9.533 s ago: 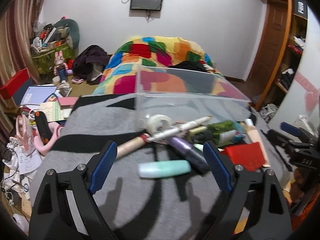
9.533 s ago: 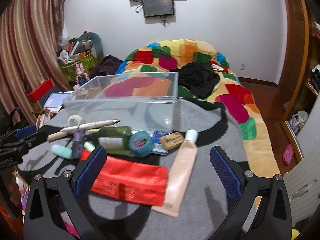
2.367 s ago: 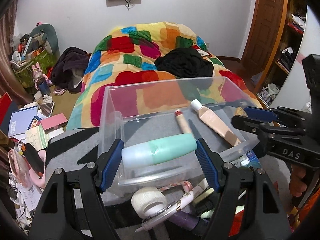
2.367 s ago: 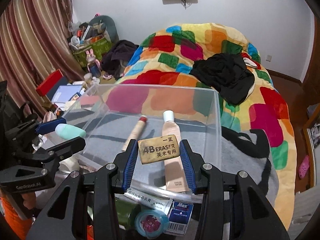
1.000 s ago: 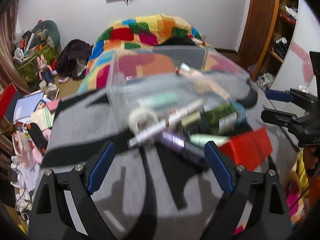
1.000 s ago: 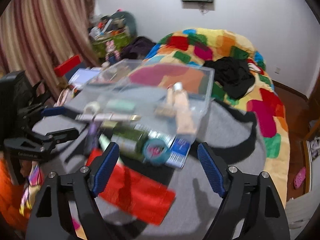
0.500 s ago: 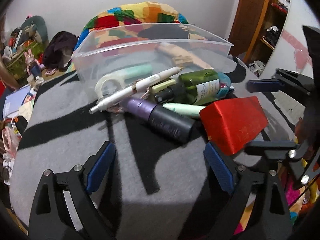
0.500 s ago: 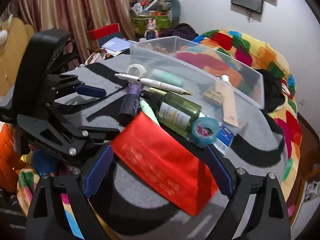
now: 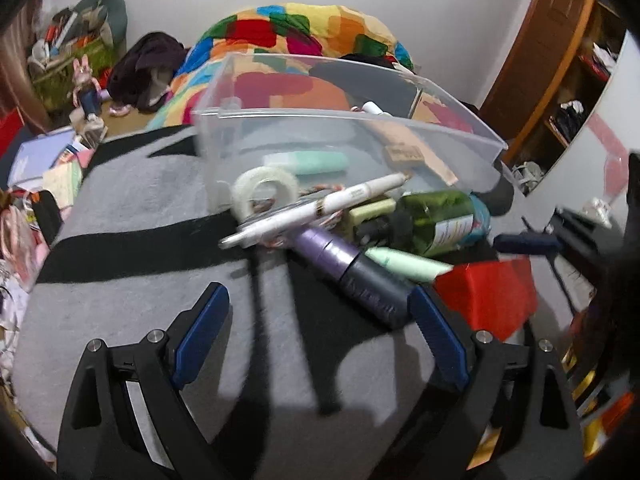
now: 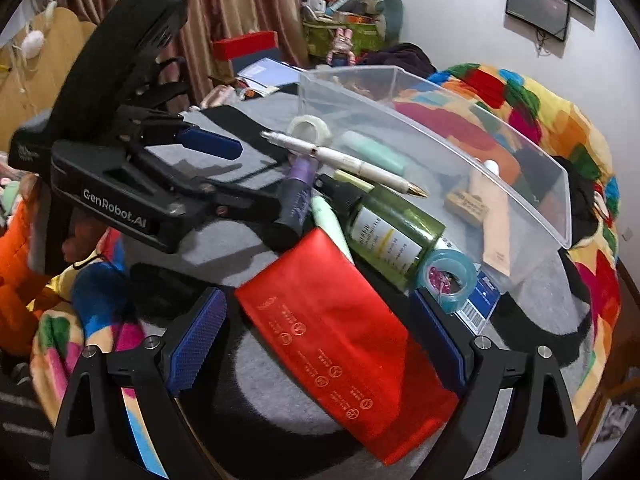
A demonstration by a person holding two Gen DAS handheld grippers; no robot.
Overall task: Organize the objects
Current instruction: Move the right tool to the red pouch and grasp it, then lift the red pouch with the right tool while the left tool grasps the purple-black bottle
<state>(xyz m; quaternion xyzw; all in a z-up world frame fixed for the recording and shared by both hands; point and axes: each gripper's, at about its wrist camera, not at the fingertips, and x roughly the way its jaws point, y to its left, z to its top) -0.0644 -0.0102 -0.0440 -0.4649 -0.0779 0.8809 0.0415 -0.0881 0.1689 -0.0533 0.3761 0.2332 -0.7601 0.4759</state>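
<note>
A clear plastic bin (image 9: 340,120) (image 10: 516,168) stands on a grey and black blanket; inside lie a mint tube (image 9: 308,162), an eraser (image 10: 466,204) and a beige tube (image 10: 496,216). In front lie a tape roll (image 9: 264,192), a white pen (image 9: 316,210) (image 10: 344,158), a purple bottle (image 9: 352,272) (image 10: 296,196), a green bottle (image 9: 432,220) (image 10: 388,236), a light green tube (image 9: 404,264) and a red pouch (image 9: 486,296) (image 10: 344,332). My left gripper (image 9: 320,336) is open and empty, before the purple bottle. My right gripper (image 10: 316,340) is open, its fingers either side of the red pouch.
A teal tape roll (image 10: 448,280) and a blue card (image 10: 482,308) lie right of the green bottle. A bed with a colourful patchwork quilt (image 9: 296,36) is behind the bin. Clutter, books and a red box (image 10: 244,46) lie at the left.
Both grippers let their items go into the bin and drew back, open. The right gripper has come in lower around the red pouch; the left has dropped toward the purple bottle.
</note>
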